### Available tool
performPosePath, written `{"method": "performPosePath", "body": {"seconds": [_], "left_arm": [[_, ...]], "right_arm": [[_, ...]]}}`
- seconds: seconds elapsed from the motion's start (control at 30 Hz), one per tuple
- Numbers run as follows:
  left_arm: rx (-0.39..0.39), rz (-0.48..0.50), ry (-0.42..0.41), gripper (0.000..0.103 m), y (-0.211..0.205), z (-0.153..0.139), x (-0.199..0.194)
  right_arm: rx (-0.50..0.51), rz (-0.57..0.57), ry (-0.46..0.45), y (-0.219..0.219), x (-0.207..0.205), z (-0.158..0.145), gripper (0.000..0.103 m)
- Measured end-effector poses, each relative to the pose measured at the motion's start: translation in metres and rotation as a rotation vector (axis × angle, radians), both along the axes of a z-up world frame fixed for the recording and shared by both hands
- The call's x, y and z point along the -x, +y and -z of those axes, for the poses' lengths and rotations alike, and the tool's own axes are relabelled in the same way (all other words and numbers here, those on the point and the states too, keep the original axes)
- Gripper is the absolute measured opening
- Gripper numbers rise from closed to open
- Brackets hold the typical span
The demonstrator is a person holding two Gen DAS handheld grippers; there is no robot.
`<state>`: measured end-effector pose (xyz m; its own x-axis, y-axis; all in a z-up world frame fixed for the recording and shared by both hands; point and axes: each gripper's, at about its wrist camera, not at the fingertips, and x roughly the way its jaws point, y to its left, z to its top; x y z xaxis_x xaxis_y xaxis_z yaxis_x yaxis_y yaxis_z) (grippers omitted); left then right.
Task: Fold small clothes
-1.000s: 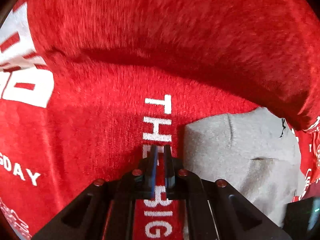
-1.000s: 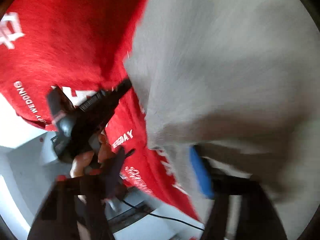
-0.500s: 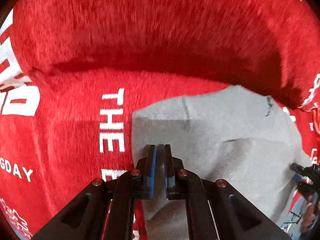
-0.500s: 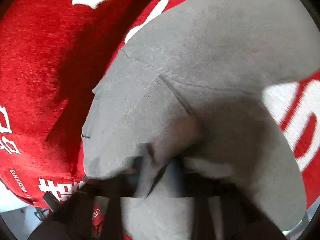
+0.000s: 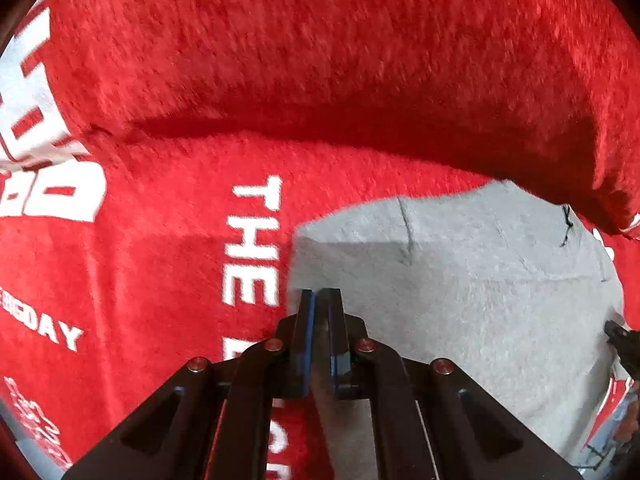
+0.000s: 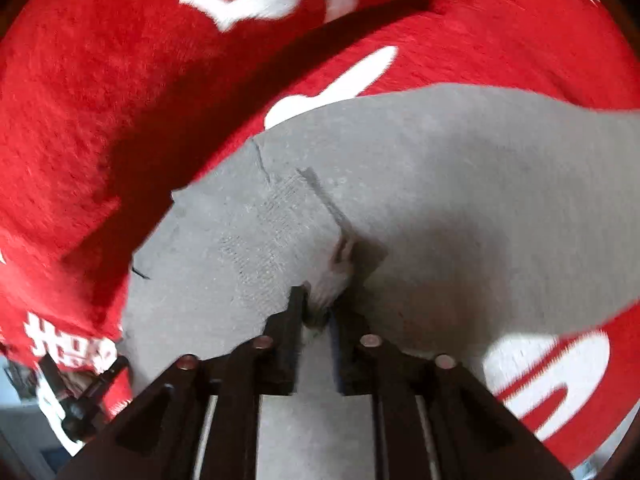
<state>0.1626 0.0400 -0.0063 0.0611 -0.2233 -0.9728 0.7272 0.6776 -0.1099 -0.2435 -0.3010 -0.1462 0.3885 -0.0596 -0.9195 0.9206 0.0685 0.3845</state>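
Note:
A small grey knit garment (image 5: 460, 300) lies on a red blanket (image 5: 160, 260) with white lettering. My left gripper (image 5: 319, 294) points down at the garment's left edge, its jaws shut with no cloth plainly between them. In the right wrist view the garment (image 6: 460, 184) fills the middle. My right gripper (image 6: 318, 300) pinches a raised pucker of the grey cloth between its tips, and its jaws are opening. The right gripper's tip (image 5: 622, 344) shows at the far right of the left wrist view.
The red blanket (image 6: 100, 100) rises in a thick fold behind the garment, casting a dark shadow along it. The other gripper (image 6: 80, 392) shows at the lower left of the right wrist view, past the blanket's edge, with pale floor beyond.
The right gripper swung down onto the grey garment and closed on a pucker of it. The garment, which hung close to the right camera, now lies flat. The left gripper stays shut at its left edge.

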Motion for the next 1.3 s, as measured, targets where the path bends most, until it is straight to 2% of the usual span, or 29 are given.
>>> {"method": "performPosePath", "body": {"seconds": [0.03, 0.07, 0.2, 0.3, 0.47, 0.6, 0.67, 0.7, 0.73, 0.77, 0.93, 1.07, 1.1, 1.17, 1.23, 1.3], "left_arm": [[-0.010, 0.008, -0.029, 0.008, -0.001, -0.005, -0.002], [-0.017, 0.021, -0.058, 0.008, -0.001, -0.010, -0.005], [-0.001, 0.028, -0.055, 0.008, 0.000, -0.022, -0.015], [0.000, 0.026, -0.053, 0.008, -0.001, -0.023, -0.009], [0.007, -0.001, -0.022, 0.008, 0.005, -0.007, -0.002], [0.011, -0.019, -0.017, 0.008, 0.017, -0.008, -0.005], [0.012, -0.025, -0.012, 0.008, 0.024, -0.010, -0.008], [0.016, -0.026, -0.005, 0.008, 0.028, -0.013, -0.009], [0.022, -0.022, -0.003, 0.008, 0.030, -0.016, -0.010], [0.025, -0.015, -0.008, 0.008, 0.033, -0.018, -0.009], [0.043, 0.007, -0.014, 0.008, 0.037, -0.018, -0.009], [0.037, 0.026, 0.005, 0.008, 0.024, -0.014, 0.004], [0.043, 0.037, 0.006, 0.008, 0.020, -0.013, 0.008], [0.051, 0.065, 0.000, 0.008, 0.010, -0.011, 0.014], [0.048, 0.086, -0.006, 0.008, 0.000, -0.006, 0.020], [0.028, 0.095, -0.017, 0.008, -0.008, 0.004, 0.024]], "right_arm": [[0.000, -0.005, -0.009, 0.005, -0.001, -0.002, 0.042], [0.001, -0.009, -0.013, 0.008, -0.001, -0.004, 0.052], [0.007, -0.030, -0.028, 0.028, -0.009, -0.013, 0.052], [-0.041, -0.051, -0.138, 0.049, -0.015, -0.023, 0.052], [-0.241, -0.153, -0.335, 0.105, -0.100, 0.009, 0.052], [-0.405, -0.209, -0.452, 0.151, -0.163, 0.038, 0.052], [-0.436, -0.210, -0.445, 0.167, -0.190, 0.052, 0.051], [-0.440, -0.186, -0.452, 0.171, -0.200, 0.058, 0.047], [-0.437, -0.166, -0.460, 0.172, -0.203, 0.062, 0.019], [-0.450, -0.149, -0.471, 0.173, -0.208, 0.067, 0.006], [-0.494, -0.150, -0.459, 0.182, -0.212, 0.077, 0.006], [-0.535, -0.158, -0.446, 0.190, -0.210, 0.086, 0.008], [-0.546, -0.165, -0.437, 0.187, -0.206, 0.083, 0.010], [-0.564, -0.204, -0.424, 0.182, -0.198, 0.073, 0.027], [-0.519, -0.257, -0.416, 0.171, -0.185, 0.055, 0.030], [-0.396, -0.300, -0.375, 0.152, -0.166, 0.031, 0.030]]}}
